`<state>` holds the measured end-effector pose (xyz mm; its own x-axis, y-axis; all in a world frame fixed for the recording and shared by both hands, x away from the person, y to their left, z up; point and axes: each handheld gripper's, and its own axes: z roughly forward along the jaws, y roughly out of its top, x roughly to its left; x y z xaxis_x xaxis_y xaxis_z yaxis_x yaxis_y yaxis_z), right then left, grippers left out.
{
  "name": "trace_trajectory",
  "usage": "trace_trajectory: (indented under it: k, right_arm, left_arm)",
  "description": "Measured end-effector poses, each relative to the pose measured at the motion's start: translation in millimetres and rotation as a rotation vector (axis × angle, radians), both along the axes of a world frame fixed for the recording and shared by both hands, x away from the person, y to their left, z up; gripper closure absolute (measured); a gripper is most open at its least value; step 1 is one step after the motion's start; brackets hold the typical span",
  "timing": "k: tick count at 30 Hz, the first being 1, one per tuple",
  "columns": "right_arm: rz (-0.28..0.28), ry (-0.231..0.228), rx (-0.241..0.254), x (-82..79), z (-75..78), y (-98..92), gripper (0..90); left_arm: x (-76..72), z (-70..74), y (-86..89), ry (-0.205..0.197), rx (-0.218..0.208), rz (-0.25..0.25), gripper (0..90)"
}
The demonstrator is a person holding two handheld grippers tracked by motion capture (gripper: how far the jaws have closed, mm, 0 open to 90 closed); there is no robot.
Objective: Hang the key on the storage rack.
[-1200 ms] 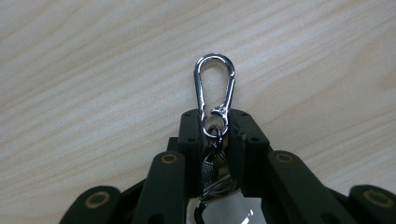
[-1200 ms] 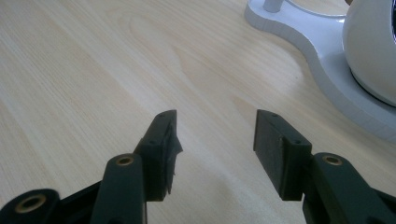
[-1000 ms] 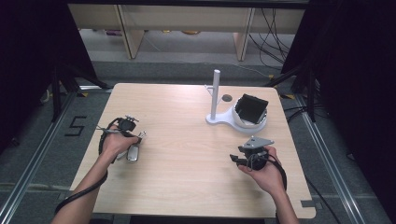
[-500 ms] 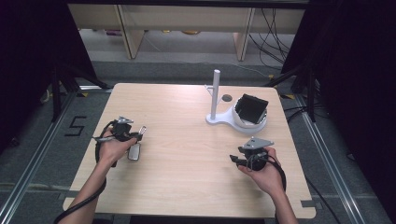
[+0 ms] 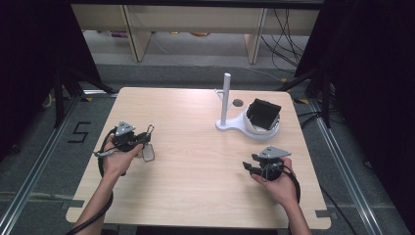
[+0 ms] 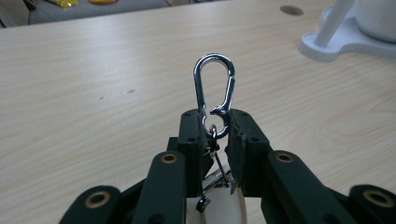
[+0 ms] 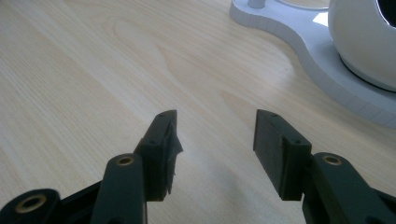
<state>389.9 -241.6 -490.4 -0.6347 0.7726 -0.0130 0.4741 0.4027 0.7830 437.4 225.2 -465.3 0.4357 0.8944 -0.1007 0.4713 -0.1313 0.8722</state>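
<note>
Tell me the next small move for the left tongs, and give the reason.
Probably carry the carabiner toward the white stand's post. The left tongs are shut on its lower end, with a tag dangling beneath, and the right tongs stand open, holding nothing, near the stand.

A shiny silver carabiner (image 6: 214, 95) sits between black jaws over a pale wood-grain table (image 5: 195, 122), near a white stand (image 5: 226, 100) with a black box (image 5: 263, 113).

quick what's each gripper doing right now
Left gripper: closed on the base of a silver carabiner clip, lifted off the table.
Right gripper: open, nothing between its jaws.
</note>
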Motion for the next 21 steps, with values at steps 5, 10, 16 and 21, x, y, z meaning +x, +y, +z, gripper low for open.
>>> trace_trajectory:
  k: [5, 10, 16, 21]
  right_arm:
    - [-0.010, -0.012, 0.016, -1.3, -3.2, -4.0, 50.5]
    - [-0.024, -0.019, 0.029, -3.8, -3.6, -7.4, 50.4]
    - [-0.030, -0.045, 0.025, -3.4, -4.5, -8.6, 50.1]
    - [-0.036, -0.032, 0.040, -4.5, -5.3, -6.6, 50.1]
  left_arm:
    - [-2.7, 3.6, -5.3, -0.060, -0.033, -0.008, 75.4]
    - [-2.9, 8.0, -11.9, -0.114, -0.069, -0.011, 75.4]
    - [-3.9, 16.9, -17.9, -0.170, -0.097, -0.021, 75.4]
    - [-4.4, 25.1, -23.3, -0.205, -0.121, -0.032, 75.4]
